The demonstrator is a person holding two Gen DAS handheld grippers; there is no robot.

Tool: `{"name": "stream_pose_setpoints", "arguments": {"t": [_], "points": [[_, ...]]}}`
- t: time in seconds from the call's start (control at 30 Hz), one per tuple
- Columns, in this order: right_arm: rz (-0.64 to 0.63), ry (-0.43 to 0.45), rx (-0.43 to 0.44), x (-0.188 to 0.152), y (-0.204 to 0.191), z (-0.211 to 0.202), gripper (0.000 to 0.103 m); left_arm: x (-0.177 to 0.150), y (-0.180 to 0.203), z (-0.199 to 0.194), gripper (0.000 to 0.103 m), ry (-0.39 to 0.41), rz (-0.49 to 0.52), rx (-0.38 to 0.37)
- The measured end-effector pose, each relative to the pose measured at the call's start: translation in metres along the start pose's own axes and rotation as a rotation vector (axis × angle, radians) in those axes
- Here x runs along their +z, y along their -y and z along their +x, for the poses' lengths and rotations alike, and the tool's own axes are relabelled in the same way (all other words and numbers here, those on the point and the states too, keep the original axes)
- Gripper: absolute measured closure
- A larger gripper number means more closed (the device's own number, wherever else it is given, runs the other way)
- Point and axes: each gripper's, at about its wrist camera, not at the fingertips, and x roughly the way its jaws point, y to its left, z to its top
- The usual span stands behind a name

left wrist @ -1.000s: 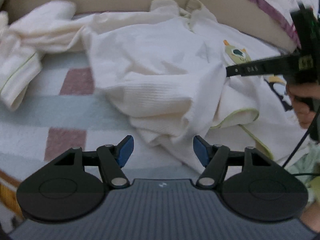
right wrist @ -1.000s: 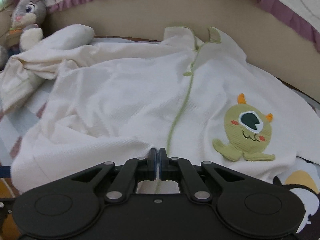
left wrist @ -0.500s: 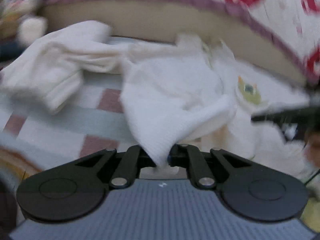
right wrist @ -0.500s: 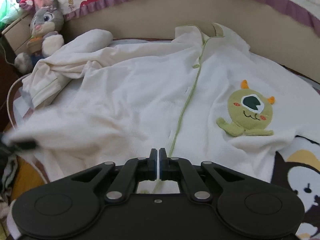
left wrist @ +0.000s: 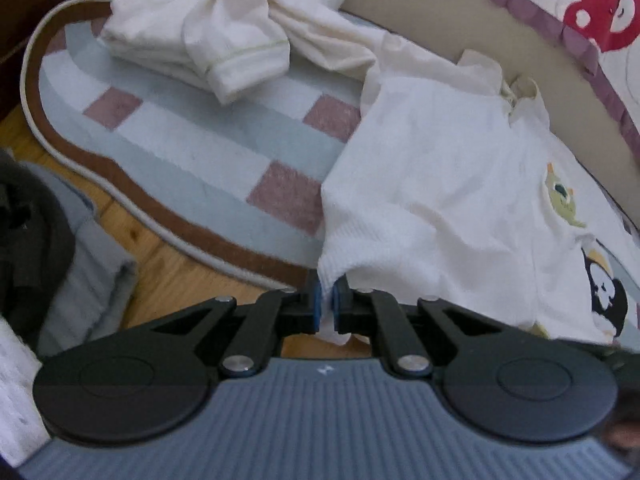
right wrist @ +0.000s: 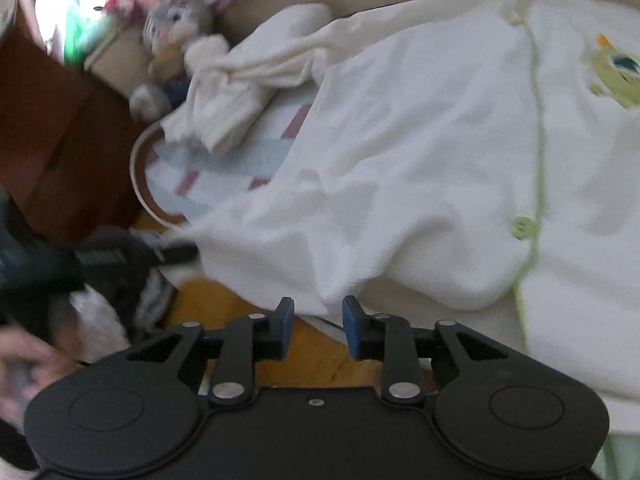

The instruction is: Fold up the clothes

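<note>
A cream baby garment with a green monster patch lies spread over a checked rug on a wooden floor. The left gripper has its jaws clamped on the garment's lower hem corner. The right gripper has its jaws opening, partly apart, with nothing pinched between them; the hem lies just beyond its tips. Another cream piece sits bunched at the rug's far end.

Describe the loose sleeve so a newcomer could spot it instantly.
Start at the checked rug with its brown border. At the rug's far end lies a bunched cream sleeve, trailing from the cream cardigan. A thin green line rings its cuff; the cardigan body instead carries a green monster patch.
</note>
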Motion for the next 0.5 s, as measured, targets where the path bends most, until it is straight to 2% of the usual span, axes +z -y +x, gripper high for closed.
{"name": "stream_pose_setpoints", "arguments": {"t": [0.03, 0.07, 0.13, 0.2, 0.23, 0.3, 0.4, 0.43, 0.47, 0.5], "points": [[-0.020, -0.004, -0.011, 0.000, -0.004, 0.007, 0.060, 0.008, -0.005, 0.002, 0.098, -0.025, -0.036, -0.032], [-0.049, -0.003, -0.039, 0.001, -0.007, 0.013, 0.058, 0.018, -0.010, 0.006, 0.098, -0.057, -0.069, -0.058], [-0.135, 0.013, -0.114, 0.003, -0.015, 0.021, 0.057, 0.035, -0.009, 0.018, 0.098, -0.099, -0.049, -0.045], [-0.193, 0.015, -0.114, 0.007, -0.019, 0.028, 0.056, 0.047, -0.001, 0.031, 0.098, -0.108, 0.032, -0.014], [-0.209, 0.007, -0.103, 0.010, -0.019, 0.032, 0.051, 0.050, 0.000, 0.036, 0.098, -0.096, 0.036, -0.027], [-0.161, -0.040, -0.027, 0.015, -0.015, 0.044, 0.049, 0.054, -0.002, 0.042, 0.098, -0.049, 0.021, -0.075], [-0.159, 0.018, -0.020, 0.019, -0.014, 0.050, 0.050, 0.049, -0.006, 0.042, 0.097, -0.025, -0.030, -0.088], [-0.167, 0.045, -0.011, 0.021, -0.015, 0.050, 0.055, 0.048, -0.007, 0.039, 0.097, -0.023, -0.032, -0.089], [-0.198, 0.092, 0.016, 0.025, -0.017, 0.044, 0.074, 0.047, -0.006, 0.036, 0.097, -0.012, -0.008, -0.071], [-0.224, 0.135, 0.039, 0.029, -0.019, 0.038, 0.088, 0.046, -0.003, 0.033, 0.096, 0.004, 0.034, -0.031]]}}
